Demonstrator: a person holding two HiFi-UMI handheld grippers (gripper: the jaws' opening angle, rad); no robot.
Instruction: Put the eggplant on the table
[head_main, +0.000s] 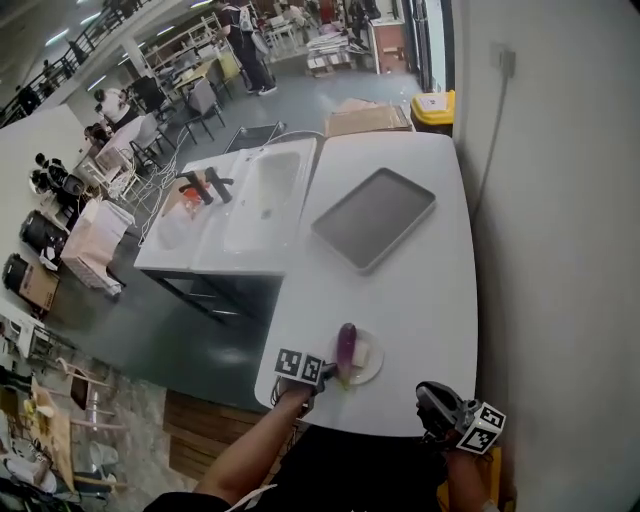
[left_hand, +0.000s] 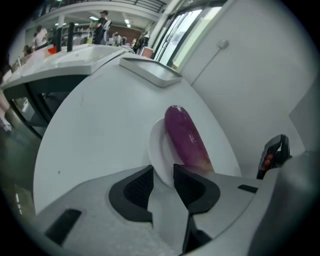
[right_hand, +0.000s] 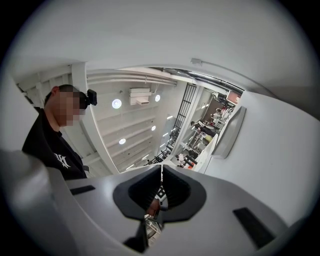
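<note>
The eggplant (left_hand: 186, 136) lies on a plate (left_hand: 159, 150) by the near edge of the table (head_main: 400, 300). Its long axis runs from that edge toward the far one, with the dark rounded end pointing away. The left gripper (left_hand: 163, 177) pinches the plate's rim. The right gripper (right_hand: 161, 175) hangs off the near right corner, jaws pressed together on nothing. The eggplant looks light, firm and glossy-slick, so I'd grip it across the middle.

No legible text on record.
Marker cubes (head_main: 300, 366) on the left gripper (head_main: 328, 373) and right gripper (head_main: 430, 398) bear only black-and-white square patterns; the white emblem (right_hand: 62, 160) on the person's black shirt cannot be read.
</note>
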